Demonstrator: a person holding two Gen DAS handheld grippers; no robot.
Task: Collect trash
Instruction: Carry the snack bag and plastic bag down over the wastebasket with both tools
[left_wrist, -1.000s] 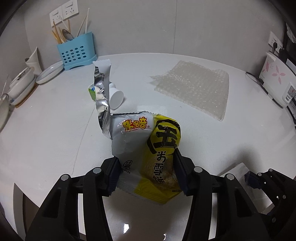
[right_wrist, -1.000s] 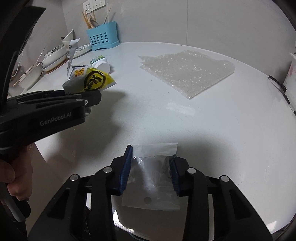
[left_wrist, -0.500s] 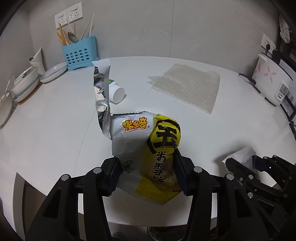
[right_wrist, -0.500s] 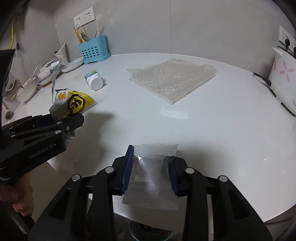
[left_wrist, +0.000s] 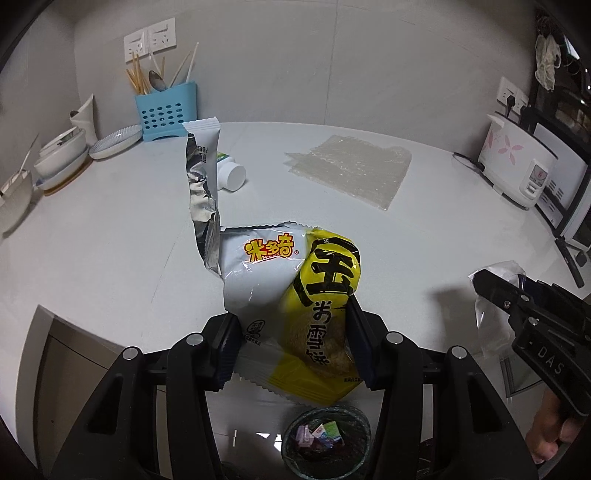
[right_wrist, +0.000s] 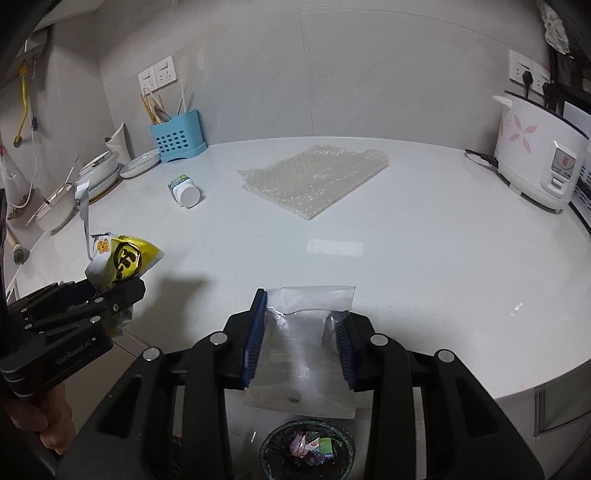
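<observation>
My left gripper (left_wrist: 291, 343) is shut on a bundle of snack wrappers (left_wrist: 295, 295): a white and yellow packet with a torn silver strip (left_wrist: 201, 184) standing up from it. In the right wrist view the same bundle (right_wrist: 118, 258) sticks out of the left gripper (right_wrist: 125, 291) at the left. My right gripper (right_wrist: 301, 339) is shut on a clear plastic zip bag (right_wrist: 303, 350). A mesh trash bin (right_wrist: 308, 448) with several small wrappers inside sits on the floor just below both grippers, past the counter's edge. A bubble wrap sheet (right_wrist: 314, 181) and a tipped white bottle (right_wrist: 184, 190) lie on the counter.
The white counter (right_wrist: 406, 240) carries a blue utensil holder (right_wrist: 177, 138) and stacked bowls and plates (right_wrist: 99, 173) at the back left, and a white rice cooker (right_wrist: 539, 162) with its cord at the right. A hand (right_wrist: 40, 424) holds the left tool.
Both grippers have pulled back from the counter and risen with their loads still held. The counter's front edge and the trash bin below have come into view.
</observation>
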